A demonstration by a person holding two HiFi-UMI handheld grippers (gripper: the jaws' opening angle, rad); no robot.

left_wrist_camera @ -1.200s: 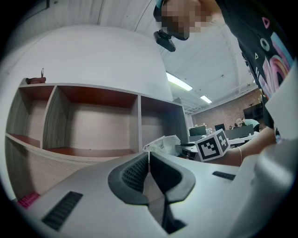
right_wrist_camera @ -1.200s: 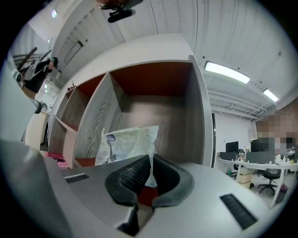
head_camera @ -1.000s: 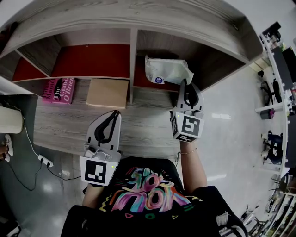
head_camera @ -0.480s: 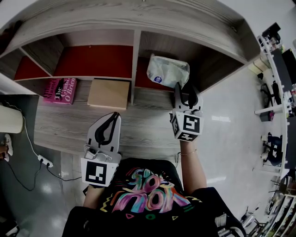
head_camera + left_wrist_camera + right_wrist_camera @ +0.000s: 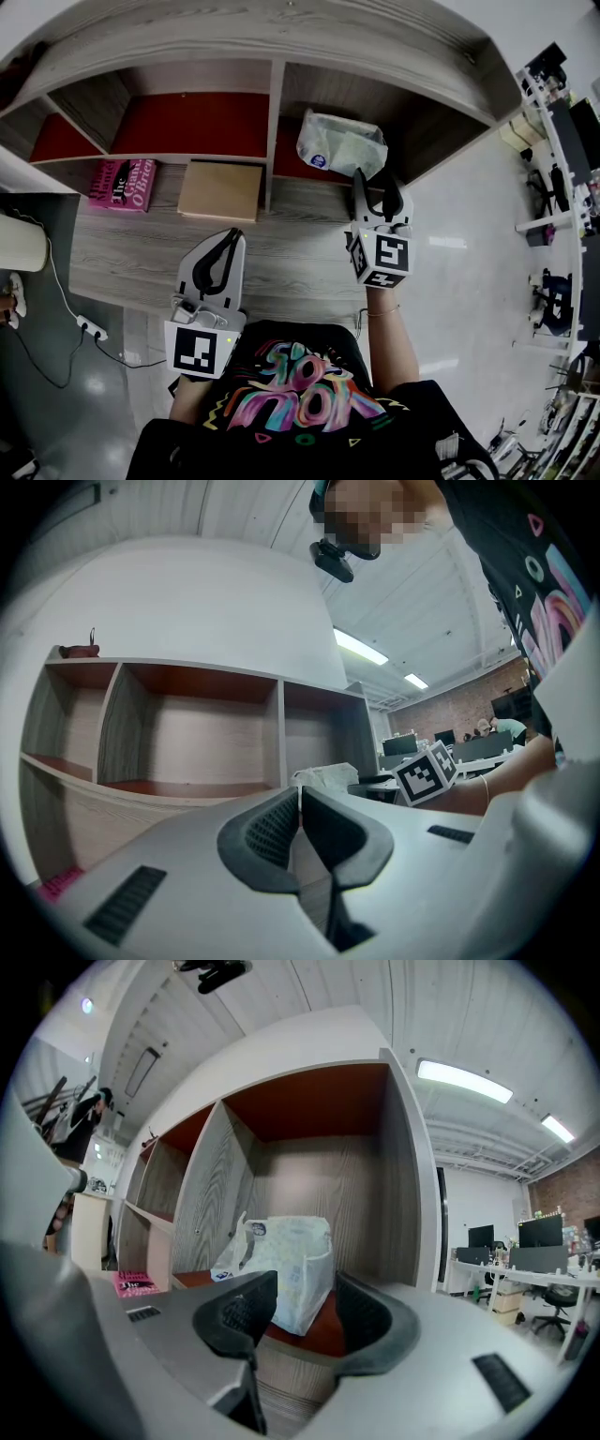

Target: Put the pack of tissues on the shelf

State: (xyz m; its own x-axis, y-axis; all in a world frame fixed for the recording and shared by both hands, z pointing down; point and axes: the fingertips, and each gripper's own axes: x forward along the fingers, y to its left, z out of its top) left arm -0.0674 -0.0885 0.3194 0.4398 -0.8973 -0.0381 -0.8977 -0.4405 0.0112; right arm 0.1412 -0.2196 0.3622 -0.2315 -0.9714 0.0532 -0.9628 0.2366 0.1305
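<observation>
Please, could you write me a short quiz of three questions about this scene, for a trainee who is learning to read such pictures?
1. In which compartment of the shelf is the pack of tissues? A) the left one, B) the middle one, C) the right one.
2. True or false: the left gripper holds the pack.
3. Do the right gripper's pads press on the pack?

Key
1. C.
2. False: its jaws are together, with nothing between them.
3. No: its jaws are opening, and the pack's near corner shows between them, untouched.
</observation>
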